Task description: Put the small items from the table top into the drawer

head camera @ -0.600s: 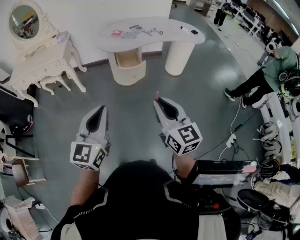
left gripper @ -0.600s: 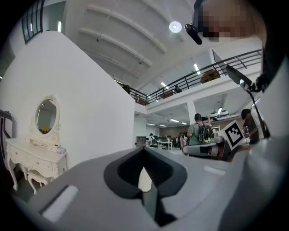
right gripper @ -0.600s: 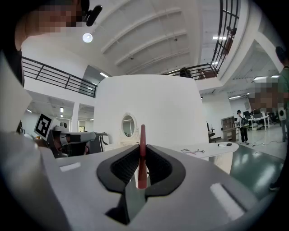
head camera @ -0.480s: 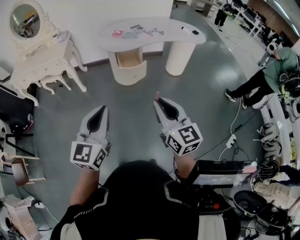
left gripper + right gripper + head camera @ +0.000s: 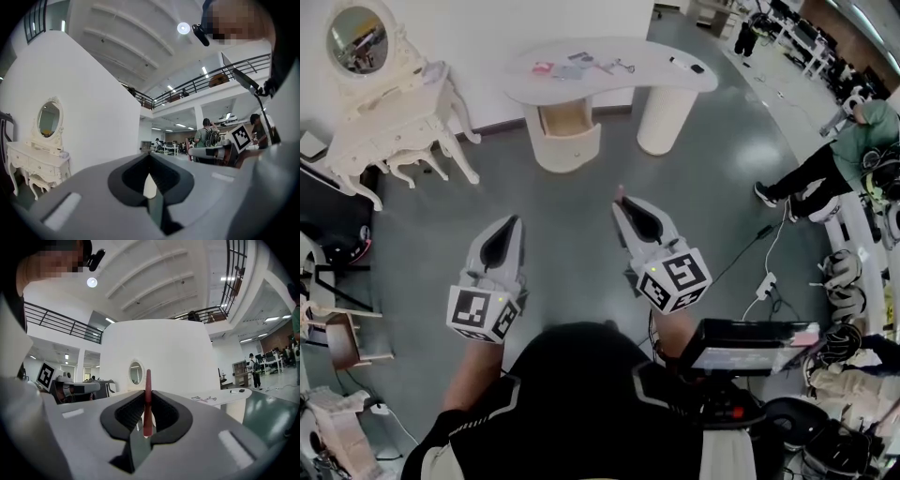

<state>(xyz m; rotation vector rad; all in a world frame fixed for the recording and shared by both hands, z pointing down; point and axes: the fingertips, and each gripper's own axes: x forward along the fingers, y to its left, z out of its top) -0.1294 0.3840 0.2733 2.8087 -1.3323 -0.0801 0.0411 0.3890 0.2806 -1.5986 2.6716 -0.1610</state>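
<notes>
- You are standing well back from the white curved bench (image 5: 652, 82), so no small item is going into the drawer at this moment.
- The 1 pale wooden drawer (image 5: 565, 117) under the bench's left end is pulled open; from here you cannot tell what, if anything, lies in it.
- Your right gripper (image 5: 621, 199) has its jaws clamped on 1 thin red stick (image 5: 147, 399), which stands upright between them, far from the drawer.
- Your left gripper (image 5: 514, 223) has its jaws together at the tips with nothing between them.
- Left to do, by my reading: carry the stick over to the drawer, then clear the bench.
- On the bench there is a cluster toward the left with 1 pink piece (image 5: 542, 67) and several grey flat and thin bits too small to count.
- Toward the right end lie 2 more: 1 small white item (image 5: 675, 63) and 1 small black item (image 5: 696, 68).
- Totals: 2 grippers, 1 bench, 1 drawer, 1 stick in hand.
</notes>
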